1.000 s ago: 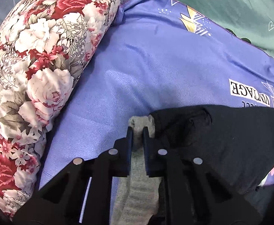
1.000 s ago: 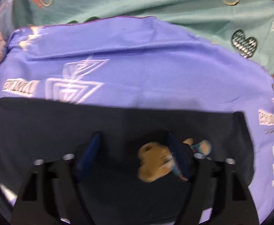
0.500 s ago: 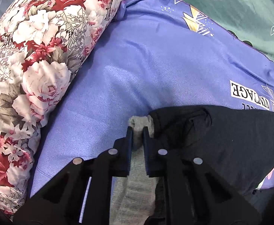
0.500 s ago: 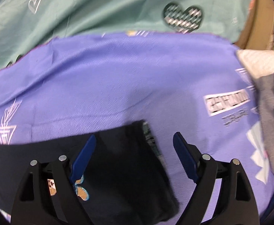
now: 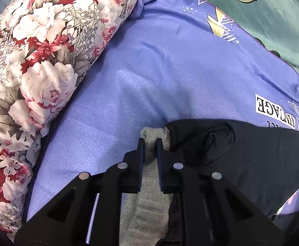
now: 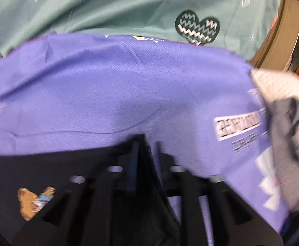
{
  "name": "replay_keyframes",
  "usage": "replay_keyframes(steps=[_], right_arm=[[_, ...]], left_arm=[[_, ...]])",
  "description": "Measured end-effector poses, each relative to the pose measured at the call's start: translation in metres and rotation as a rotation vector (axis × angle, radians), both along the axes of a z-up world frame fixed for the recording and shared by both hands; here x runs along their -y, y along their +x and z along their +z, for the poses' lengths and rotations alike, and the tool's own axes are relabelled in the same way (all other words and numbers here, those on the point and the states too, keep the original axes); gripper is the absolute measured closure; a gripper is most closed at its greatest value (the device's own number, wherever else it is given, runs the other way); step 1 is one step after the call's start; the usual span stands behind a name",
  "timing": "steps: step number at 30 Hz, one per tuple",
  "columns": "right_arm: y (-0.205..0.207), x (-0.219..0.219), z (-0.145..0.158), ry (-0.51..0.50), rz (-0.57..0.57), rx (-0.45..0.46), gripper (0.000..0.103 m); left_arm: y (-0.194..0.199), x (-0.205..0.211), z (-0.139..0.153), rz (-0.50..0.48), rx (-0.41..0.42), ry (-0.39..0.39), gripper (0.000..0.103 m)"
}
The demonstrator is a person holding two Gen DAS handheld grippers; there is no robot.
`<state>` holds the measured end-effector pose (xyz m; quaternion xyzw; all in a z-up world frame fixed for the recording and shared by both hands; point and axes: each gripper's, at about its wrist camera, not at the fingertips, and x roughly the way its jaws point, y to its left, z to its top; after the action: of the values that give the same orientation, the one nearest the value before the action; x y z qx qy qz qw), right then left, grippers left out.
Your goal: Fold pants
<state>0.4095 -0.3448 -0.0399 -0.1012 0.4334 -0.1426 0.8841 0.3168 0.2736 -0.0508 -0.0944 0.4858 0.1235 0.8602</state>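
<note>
Purple cloth, one printed sheet (image 5: pixel 169 65), covers most of the bed and gives the flat ground for the fold; under it lies one teal sheet (image 6: pixel 112 8) with heart prints. One floral pillow (image 5: pixel 36 61) bulges along the left edge. One pair of black pants (image 5: pixel 251 160) lies on the purple sheet near the camera, stretched between both tools, with a small bear patch (image 6: pixel 34 201) showing in the right wrist view.

At one end, the left gripper (image 5: pixel 149 141) is pressed together on the grey ribbed waistband (image 5: pixel 155 137). At the other end, the right gripper (image 6: pixel 146 143) appears pinched on a corner of the black fabric, though motion blur softens that view.

To do this step well, I judge both ends should rise together with the cloth kept taut, so the fabric does not sag or bunch in the middle. Carry the edges over evenly and lay them square, keeping clear of the pillow. A small pile of grey and white clothing (image 6: pixel 288 123) sits at the right edge; count inside it I cannot tell.
</note>
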Motion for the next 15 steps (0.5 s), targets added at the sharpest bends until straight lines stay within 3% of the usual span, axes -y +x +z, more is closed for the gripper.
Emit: replay_keyframes(steps=[1,2,4,6,9,11,13,15], right_arm=[[0.000,-0.001,0.003,-0.081,-0.046,-0.005,0.040],[0.000,0.001,0.006,-0.091,-0.070,-0.003,0.039],[-0.009,-0.002,0.022,0.004,-0.061,0.042,0.040],[-0.026,-0.022,0.039,0.136,0.090,0.102,0.040],[-0.042,-0.053,0.033,0.291,0.274,0.010,0.042],[-0.047,-0.064,0.015,0.352,0.339,-0.100,0.055],[-0.047,-0.064,-0.002,0.327,0.354,-0.163,0.057],[-0.047,-0.048,-0.002,0.273,0.314,-0.123,0.055]], left_arm=[[0.000,-0.001,0.001,0.000,0.002,-0.003,0.091],[-0.001,-0.002,0.002,0.000,0.003,-0.008,0.091],[-0.002,-0.003,0.003,-0.003,0.002,-0.009,0.089],[-0.003,-0.004,0.003,0.001,-0.002,-0.002,0.085],[-0.010,-0.006,0.005,0.038,-0.002,0.005,0.068],[-0.021,-0.003,0.009,0.068,-0.013,0.032,0.051],[-0.032,0.007,0.012,0.044,-0.025,0.060,0.040],[-0.047,0.017,0.015,0.010,-0.026,0.108,0.036]])
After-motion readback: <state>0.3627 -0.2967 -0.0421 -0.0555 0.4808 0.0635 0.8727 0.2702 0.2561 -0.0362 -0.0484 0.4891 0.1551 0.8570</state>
